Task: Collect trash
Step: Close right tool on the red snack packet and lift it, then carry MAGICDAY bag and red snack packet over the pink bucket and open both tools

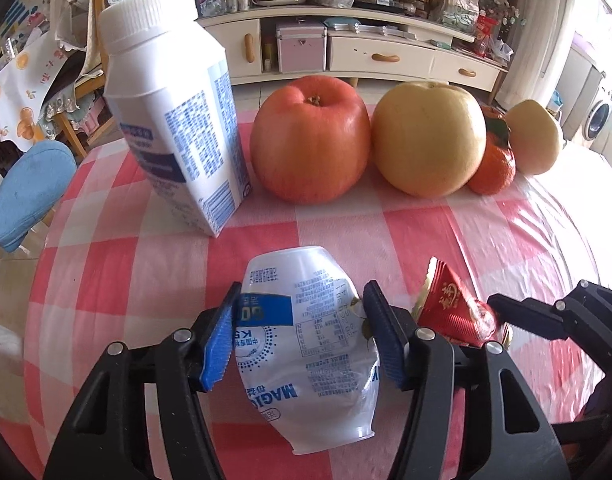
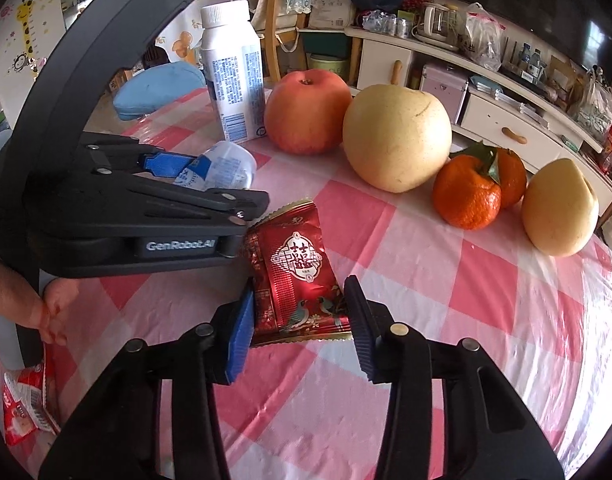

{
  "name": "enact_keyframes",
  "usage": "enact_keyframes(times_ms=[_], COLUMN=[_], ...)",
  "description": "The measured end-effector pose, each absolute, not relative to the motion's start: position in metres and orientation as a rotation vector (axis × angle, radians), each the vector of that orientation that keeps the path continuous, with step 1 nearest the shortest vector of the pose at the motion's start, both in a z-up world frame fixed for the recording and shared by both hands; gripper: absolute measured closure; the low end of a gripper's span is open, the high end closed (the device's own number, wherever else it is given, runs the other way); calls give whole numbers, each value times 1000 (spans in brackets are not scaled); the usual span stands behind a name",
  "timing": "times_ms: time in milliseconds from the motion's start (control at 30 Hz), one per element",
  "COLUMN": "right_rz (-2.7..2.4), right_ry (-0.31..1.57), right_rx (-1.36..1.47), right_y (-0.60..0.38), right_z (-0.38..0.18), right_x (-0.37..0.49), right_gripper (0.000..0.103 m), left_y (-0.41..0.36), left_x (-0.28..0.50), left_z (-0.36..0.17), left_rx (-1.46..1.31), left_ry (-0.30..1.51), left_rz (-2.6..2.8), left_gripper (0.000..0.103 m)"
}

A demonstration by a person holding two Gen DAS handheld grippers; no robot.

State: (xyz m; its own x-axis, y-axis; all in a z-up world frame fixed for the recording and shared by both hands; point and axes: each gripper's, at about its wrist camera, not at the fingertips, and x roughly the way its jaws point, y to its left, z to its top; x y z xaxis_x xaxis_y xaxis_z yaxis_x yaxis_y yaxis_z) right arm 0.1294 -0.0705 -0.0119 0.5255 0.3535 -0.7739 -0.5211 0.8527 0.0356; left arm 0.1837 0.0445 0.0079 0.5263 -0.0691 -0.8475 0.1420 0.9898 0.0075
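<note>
**Desk:** Closest to the lens first: what do the two tools have between their pads?

**Photographer:** Left gripper (image 1: 302,336) brackets a crushed white plastic cup (image 1: 306,344), thin-walled and dented, printed in blue, lying on its side with its rim toward the camera. Both blue ribbed pads (image 1: 217,344) press its flanks, so the fingers are clamped on it. Nothing can be made out inside the cup.

**Desk:** And the right?

**Photographer:** Right gripper (image 2: 300,332) straddles a red foil wrapper (image 2: 296,276), glossy and crinkled, with a serrated gold edge, lying flat on the checked tablecloth (image 2: 485,320). The pads sit at the wrapper's two sides, fingers part-way apart; whether they actually bite cannot be told. The wrapper lies just beside the cup.

**Desk:** Anything else near?

**Photographer:** A second red-and-white wrapper (image 2: 24,408) lies at the table's near left edge, by the person's hand (image 2: 46,304).

**Desk:** Farther back?

**Photographer:** An upright white milk bottle (image 1: 174,108), capped, square-shouldered, covered in blue print. Beside it a row of fruit: a smooth red apple (image 1: 309,140) touching a round yellow pear (image 1: 429,136), then two dimpled tangerines (image 2: 467,192) and a smaller pear (image 2: 559,208). The cloth is pink-and-white check under a shiny plastic film.
</note>
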Motion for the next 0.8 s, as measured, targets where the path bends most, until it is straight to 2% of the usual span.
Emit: enact_keyframes(times_ms=[800], right_rz=[496], right_ry=[854], right_rx=[-110], right_y=[-97], right_z=[19], right_x=[64], right_gripper=[60], left_y=[75], left_x=[89], left_z=[61], left_rx=[12], left_ry=[940], left_rz=[-206], left_gripper=[42])
